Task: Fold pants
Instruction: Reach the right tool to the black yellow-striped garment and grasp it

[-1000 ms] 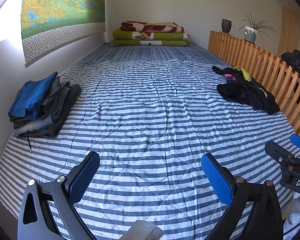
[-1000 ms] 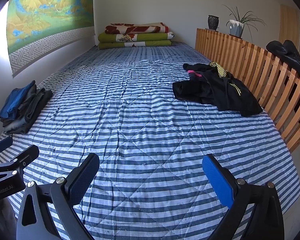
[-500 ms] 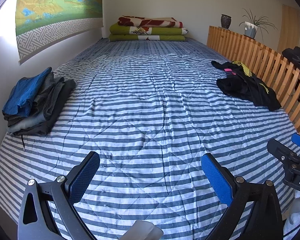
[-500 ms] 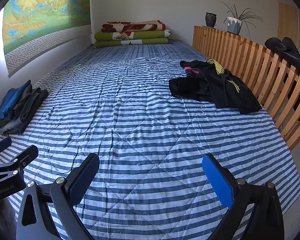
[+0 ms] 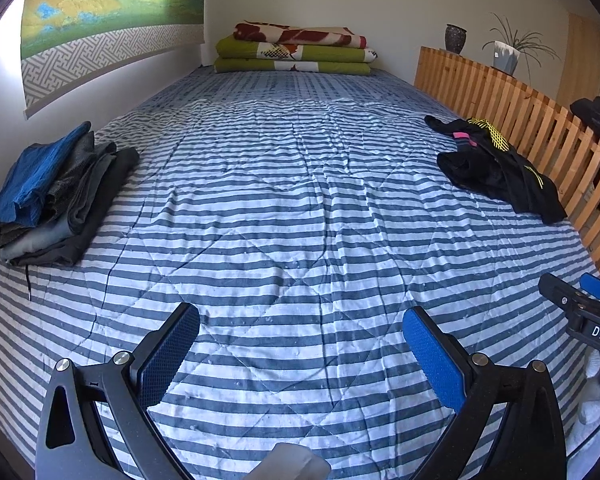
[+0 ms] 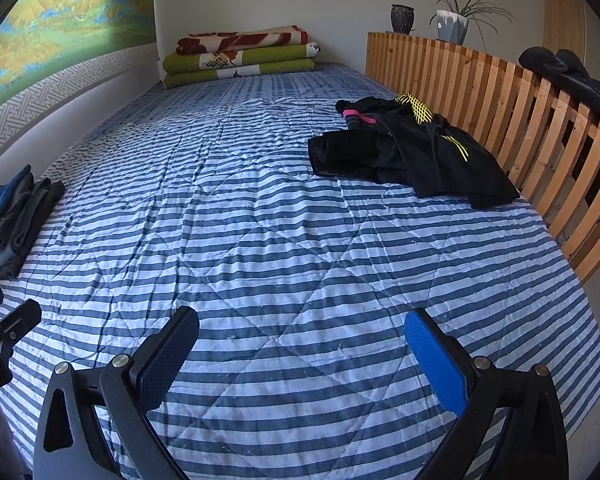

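A crumpled heap of black pants [image 6: 412, 156] with yellow and pink trim lies on the right side of a bed [image 6: 284, 240], just beside its wooden slat rail [image 6: 540, 120] and well ahead of both grippers, touching neither. The right gripper [image 6: 300, 356] hovers over the striped quilt with its blue-padded fingers [image 6: 436, 356] spread wide and empty, the garments ahead and to the right of them. The left gripper [image 5: 300, 354] hangs likewise, fingers [image 5: 434, 354] apart and holding nothing, the heap far off to its right. A stack of folded clothes [image 5: 56, 196] sits at the bed's left edge by the wall. Folded green and red blankets [image 5: 296, 48] rest at the far end.
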`<state>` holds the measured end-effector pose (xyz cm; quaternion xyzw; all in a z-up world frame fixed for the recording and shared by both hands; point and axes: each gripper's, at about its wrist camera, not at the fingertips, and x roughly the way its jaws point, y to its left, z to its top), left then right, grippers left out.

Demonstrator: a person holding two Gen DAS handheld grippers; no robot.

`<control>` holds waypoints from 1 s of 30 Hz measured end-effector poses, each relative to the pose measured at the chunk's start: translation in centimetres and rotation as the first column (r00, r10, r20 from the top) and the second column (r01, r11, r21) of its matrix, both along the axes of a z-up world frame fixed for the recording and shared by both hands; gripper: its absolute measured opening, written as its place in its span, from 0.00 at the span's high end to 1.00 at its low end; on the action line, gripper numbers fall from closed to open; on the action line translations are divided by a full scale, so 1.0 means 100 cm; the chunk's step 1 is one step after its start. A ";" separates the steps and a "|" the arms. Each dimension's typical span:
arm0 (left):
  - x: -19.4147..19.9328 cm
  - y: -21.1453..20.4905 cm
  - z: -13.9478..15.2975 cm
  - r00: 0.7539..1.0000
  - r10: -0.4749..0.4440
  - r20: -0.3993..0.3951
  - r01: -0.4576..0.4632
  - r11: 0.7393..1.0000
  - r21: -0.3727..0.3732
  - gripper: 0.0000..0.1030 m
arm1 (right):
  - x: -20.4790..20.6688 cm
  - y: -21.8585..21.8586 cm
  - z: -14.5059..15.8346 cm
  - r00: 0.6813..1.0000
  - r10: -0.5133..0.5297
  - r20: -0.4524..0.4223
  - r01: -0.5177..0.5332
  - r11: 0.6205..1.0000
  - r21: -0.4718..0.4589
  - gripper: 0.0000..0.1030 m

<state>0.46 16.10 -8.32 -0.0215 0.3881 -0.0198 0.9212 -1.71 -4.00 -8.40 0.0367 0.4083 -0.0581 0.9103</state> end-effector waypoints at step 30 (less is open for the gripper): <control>0.045 -0.026 -0.030 0.997 -0.058 -0.057 0.059 0.998 0.001 0.00 | 0.175 -0.182 0.025 0.977 -0.211 -0.018 0.210 0.977 -0.028 0.46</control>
